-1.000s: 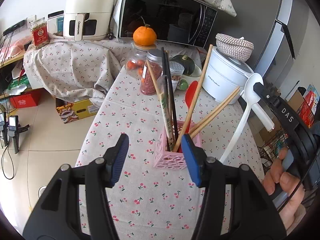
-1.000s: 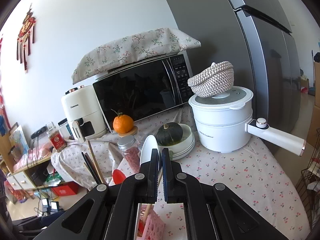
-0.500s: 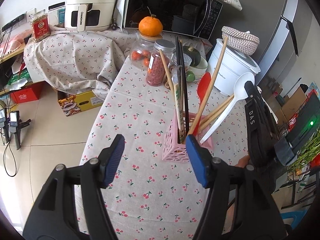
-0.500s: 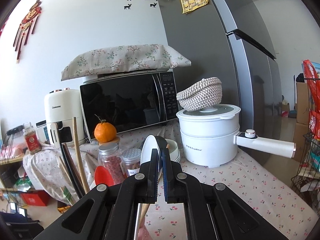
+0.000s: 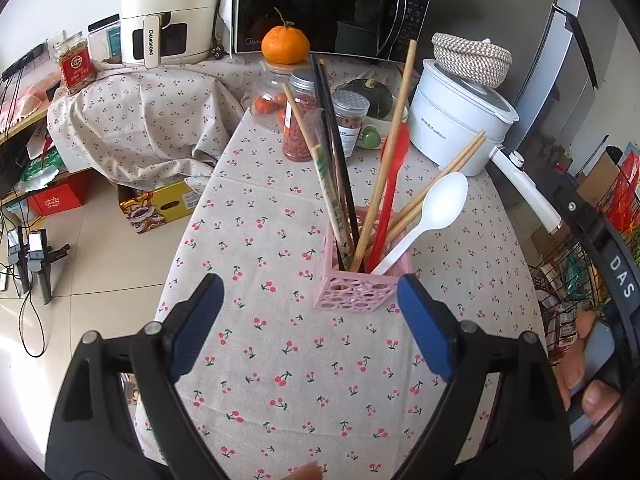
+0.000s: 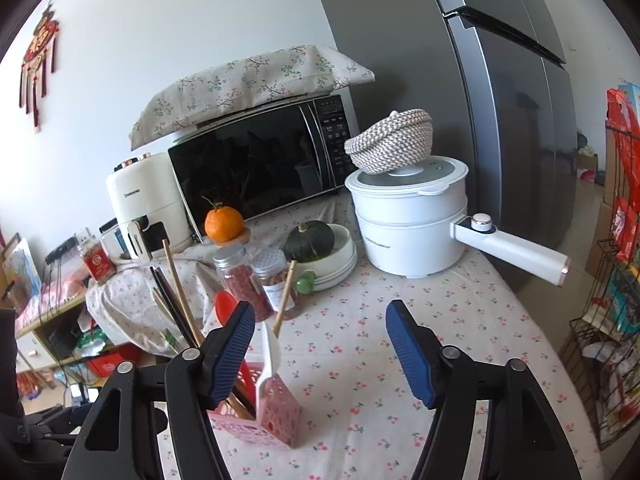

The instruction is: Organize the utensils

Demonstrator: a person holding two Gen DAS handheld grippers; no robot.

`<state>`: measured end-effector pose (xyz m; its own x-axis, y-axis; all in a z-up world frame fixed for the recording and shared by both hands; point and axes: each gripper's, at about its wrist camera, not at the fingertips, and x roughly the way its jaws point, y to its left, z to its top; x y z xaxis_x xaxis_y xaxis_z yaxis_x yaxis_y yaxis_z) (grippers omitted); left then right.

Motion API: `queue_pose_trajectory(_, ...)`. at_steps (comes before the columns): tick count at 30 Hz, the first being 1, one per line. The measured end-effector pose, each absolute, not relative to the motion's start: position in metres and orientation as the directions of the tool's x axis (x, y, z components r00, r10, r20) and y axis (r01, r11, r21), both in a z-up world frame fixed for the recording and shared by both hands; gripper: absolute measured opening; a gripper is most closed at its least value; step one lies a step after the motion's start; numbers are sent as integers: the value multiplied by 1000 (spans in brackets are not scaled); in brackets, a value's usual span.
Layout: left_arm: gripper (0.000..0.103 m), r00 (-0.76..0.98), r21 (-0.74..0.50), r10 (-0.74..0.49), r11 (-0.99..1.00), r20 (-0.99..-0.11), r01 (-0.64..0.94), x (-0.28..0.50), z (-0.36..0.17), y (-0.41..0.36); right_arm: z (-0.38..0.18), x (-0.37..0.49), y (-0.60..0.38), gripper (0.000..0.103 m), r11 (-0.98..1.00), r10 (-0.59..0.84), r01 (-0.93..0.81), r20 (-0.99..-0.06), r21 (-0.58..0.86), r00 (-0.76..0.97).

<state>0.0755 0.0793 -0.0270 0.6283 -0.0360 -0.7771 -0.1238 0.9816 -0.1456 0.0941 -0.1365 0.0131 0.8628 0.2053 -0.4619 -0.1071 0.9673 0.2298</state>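
The right gripper (image 6: 320,344) has let go of the white spoon (image 5: 424,216); its jaws are opening with nothing between them. The spoon now leans in the pink utensil holder (image 5: 362,284) mid-bench, among chopsticks (image 5: 384,152) and a red spatula (image 5: 390,188), so that step looks done. The left gripper (image 5: 308,324) is opening too, empty. Spice jars (image 5: 300,120) and a white electric pot (image 5: 456,120) crowd the bench's far end.
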Motion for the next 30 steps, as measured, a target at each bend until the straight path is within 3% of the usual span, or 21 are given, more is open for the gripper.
queue_pose_trajectory(4, 99, 630, -122, -22, 986, -777, -116, 64, -24, 62, 21, 73, -167, 83, 980, 157, -61, -538, 192, 828)
queue_pose_trajectory(10, 102, 684, -49, -6, 998, -730, -44, 38, -5, 25, 21, 38, -192, 103, 1000, 25, -7, -639, 30, 769)
queue_pose_trajectory(15, 102, 723, -17, -7, 1000, -691, -7, 14, 1, 4, 20, 10, -208, 103, 999, -31, 19, -640, -25, 768)
queue_pose_trajectory(21, 102, 721, -19, -19, 1000, -692, 8, 0, -4, -6, 15, -3, -226, 103, 999, 35, 0, -673, 52, 739)
queue_pose_trajectory(30, 102, 766, -35, -26, 999, -642, 5, -12, 10, -9, 36, -24, -221, 103, 999, 46, -38, -606, 25, 794)
